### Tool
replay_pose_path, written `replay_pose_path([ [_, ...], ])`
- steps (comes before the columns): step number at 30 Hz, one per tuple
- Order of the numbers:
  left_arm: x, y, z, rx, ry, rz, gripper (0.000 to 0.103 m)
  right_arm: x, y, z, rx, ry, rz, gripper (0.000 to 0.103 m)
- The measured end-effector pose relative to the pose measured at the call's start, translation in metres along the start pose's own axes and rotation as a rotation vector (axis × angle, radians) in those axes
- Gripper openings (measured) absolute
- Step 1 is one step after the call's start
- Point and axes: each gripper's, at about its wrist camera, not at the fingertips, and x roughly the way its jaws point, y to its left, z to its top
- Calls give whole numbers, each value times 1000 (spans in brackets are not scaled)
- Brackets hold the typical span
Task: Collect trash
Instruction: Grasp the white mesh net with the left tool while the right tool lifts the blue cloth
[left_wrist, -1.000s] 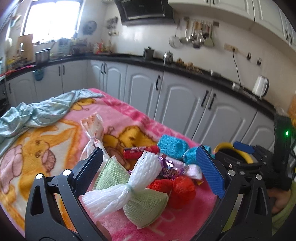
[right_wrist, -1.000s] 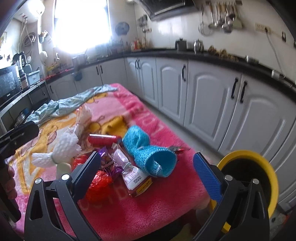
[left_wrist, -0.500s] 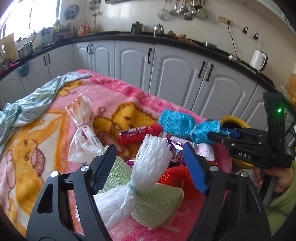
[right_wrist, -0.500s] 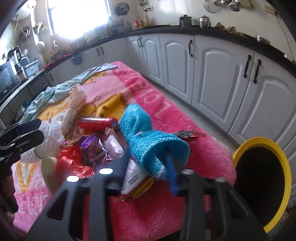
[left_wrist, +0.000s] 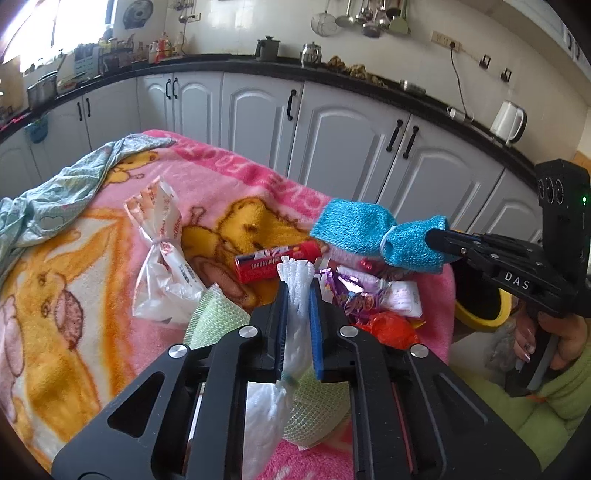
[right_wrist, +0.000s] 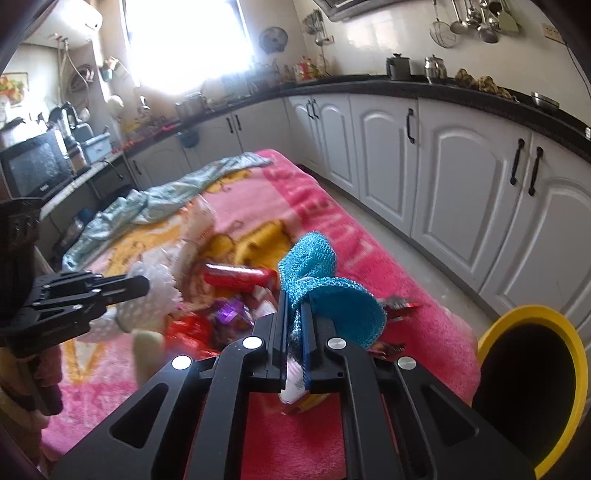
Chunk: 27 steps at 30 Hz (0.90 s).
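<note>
Two grippers are busy over the pink blanket (left_wrist: 92, 295). From the left wrist, the left gripper (left_wrist: 298, 317) has its fingers clamped on the white foam net (left_wrist: 295, 295), with the green foam net (left_wrist: 218, 317) just beside it. From the right wrist, the right gripper (right_wrist: 294, 325) pinches the blue knitted cloth (right_wrist: 332, 302), near the yellow-rimmed bin (right_wrist: 532, 314) past the blanket's edge.

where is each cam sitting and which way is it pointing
Left wrist: on the left hand-held gripper, looking along its fingers shut on white foam netting; the person's right hand shows.
Right wrist: on the right hand-held gripper, clamping the blue mesh scrubber, yellow bin at right.
Both share the pink blanket, red tube and white cabinets.
</note>
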Motion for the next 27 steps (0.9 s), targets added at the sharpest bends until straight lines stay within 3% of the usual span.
replay_pose_path([
  [11, -44, -11, 27, 7, -134, -23, 5, -46, 3, 32, 19, -99, 71, 6],
  [18, -50, -28, 46, -23, -207, -72, 5, -89, -17, 35, 23, -155, 29, 6],
  [27, -31, -76, 63, -3, -227, -184, 5, -140, -58, 17, 59, -196, -70, 6],
])
